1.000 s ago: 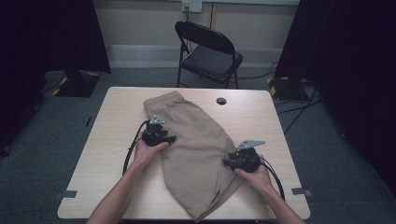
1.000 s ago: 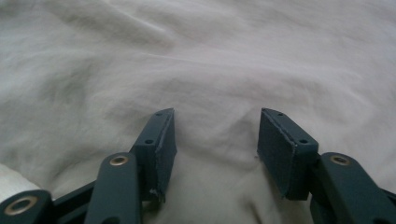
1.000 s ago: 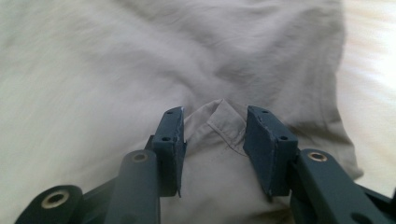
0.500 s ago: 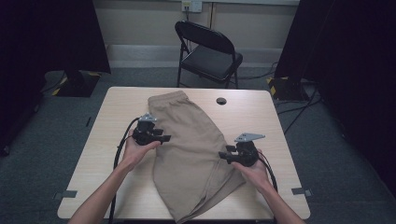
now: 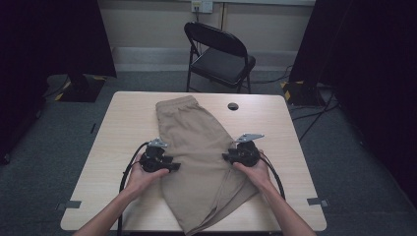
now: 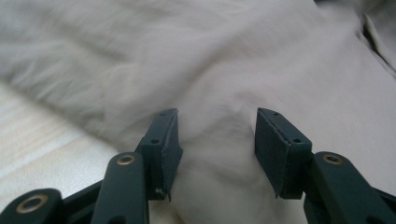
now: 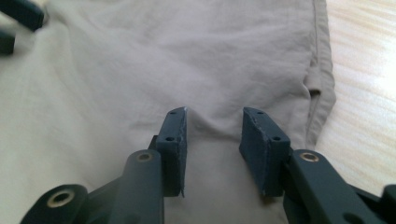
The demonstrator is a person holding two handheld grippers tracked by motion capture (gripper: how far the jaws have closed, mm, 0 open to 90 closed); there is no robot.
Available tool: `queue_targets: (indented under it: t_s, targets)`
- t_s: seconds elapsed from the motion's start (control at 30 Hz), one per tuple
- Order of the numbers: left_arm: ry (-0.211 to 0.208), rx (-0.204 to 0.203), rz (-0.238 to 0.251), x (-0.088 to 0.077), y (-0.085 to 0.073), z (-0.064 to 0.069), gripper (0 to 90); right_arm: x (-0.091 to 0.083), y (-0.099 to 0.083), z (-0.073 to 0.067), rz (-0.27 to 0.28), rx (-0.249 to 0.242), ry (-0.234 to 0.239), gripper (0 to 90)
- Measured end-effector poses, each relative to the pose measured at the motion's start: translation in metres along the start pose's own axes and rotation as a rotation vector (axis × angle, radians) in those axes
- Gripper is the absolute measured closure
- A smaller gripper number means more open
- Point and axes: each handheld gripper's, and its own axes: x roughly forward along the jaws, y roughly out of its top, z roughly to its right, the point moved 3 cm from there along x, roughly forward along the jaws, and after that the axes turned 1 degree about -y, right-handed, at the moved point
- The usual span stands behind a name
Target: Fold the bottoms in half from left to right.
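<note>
A tan pair of trousers (image 5: 196,137) lies folded lengthwise on the wooden table (image 5: 123,123), waistband at the far end. My left gripper (image 5: 173,167) sits at the garment's left edge, pointing inward. In the left gripper view its jaws (image 6: 217,135) stand apart with a soft bulge of cloth (image 6: 219,93) between them, and they have just been closing a little. My right gripper (image 5: 227,157) rests at the right edge by the side seam (image 7: 322,70). Its jaws (image 7: 212,135) are apart over the cloth and have just been closing.
A black folding chair (image 5: 221,54) stands beyond the far edge. A small black round object (image 5: 233,106) lies on the table near the waistband. Bare wood lies left and right of the garment. Cables trail from both grippers toward the near edge.
The left gripper has come nearer the table's front edge along the garment's left side. The right gripper has shifted inward to the left. The garment's lower part has shifted leftward.
</note>
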Motion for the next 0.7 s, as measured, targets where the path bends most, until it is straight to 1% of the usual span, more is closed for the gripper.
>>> queue_targets:
  t_s: [0.07, 0.1, 0.13, 0.2, 0.23, 0.27, 0.3, 0.33, 0.37, 0.43, 0.47, 0.5, 0.53, 0.57, 0.63, 0.7]
  targets:
    - [0.015, 0.048, -0.019, 0.004, 0.001, 0.000, 48.8, 0.000, -0.002, 0.001, -0.003, -0.008, -0.003, 60.4]
    - [0.025, 0.056, -0.014, 0.006, 0.002, -0.001, 49.2, 0.001, -0.003, 0.001, -0.009, -0.003, -0.004, 60.0]
    - [0.026, 0.045, -0.009, 0.007, 0.004, -0.003, 49.3, 0.002, -0.004, 0.002, -0.018, -0.002, -0.008, 59.6]
    - [0.056, 0.050, -0.010, 0.010, 0.007, -0.006, 49.7, 0.003, -0.007, 0.002, -0.024, -0.002, -0.013, 59.0]
    - [0.071, 0.051, -0.019, 0.012, 0.008, -0.007, 49.9, 0.003, -0.008, 0.001, -0.020, -0.009, -0.019, 58.5]
    - [0.075, 0.058, -0.013, 0.013, 0.008, -0.008, 50.1, 0.003, -0.008, 0.000, -0.022, -0.019, -0.019, 58.1]
    - [0.074, 0.060, -0.002, 0.014, 0.009, -0.010, 50.4, 0.002, -0.009, -0.001, -0.025, -0.022, -0.020, 57.8]
    - [0.066, 0.052, 0.009, 0.015, 0.010, -0.012, 50.3, 0.001, -0.010, -0.001, -0.028, -0.026, -0.019, 57.6]
    - [0.072, 0.053, 0.019, 0.016, 0.011, -0.014, 50.6, -0.001, -0.011, -0.002, -0.034, -0.028, -0.019, 57.5]
    - [0.074, 0.070, 0.003, 0.019, 0.016, -0.016, 50.9, -0.005, -0.014, -0.004, -0.041, -0.015, -0.008, 57.0]
    - [0.085, 0.072, 0.008, 0.022, 0.019, -0.018, 50.6, -0.009, -0.017, -0.006, -0.048, -0.026, -0.005, 56.9]
    - [0.092, 0.069, 0.023, 0.024, 0.020, -0.020, 50.6, -0.009, -0.017, -0.006, -0.048, -0.026, -0.005, 56.9]
    - [0.088, 0.077, 0.023, 0.026, 0.023, -0.022, 50.1, -0.011, -0.019, -0.008, -0.052, -0.010, 0.007, 56.6]
    - [0.097, 0.096, 0.008, 0.028, 0.026, -0.024, 50.1, -0.011, -0.019, -0.008, -0.052, -0.010, 0.007, 56.6]
    - [0.089, 0.097, -0.011, 0.030, 0.032, -0.028, 49.7, -0.013, -0.020, -0.010, -0.059, 0.000, 0.025, 56.6]
    - [0.088, 0.097, -0.005, 0.032, 0.037, -0.036, 50.5, -0.012, -0.021, -0.012, -0.048, -0.003, 0.030, 56.7]
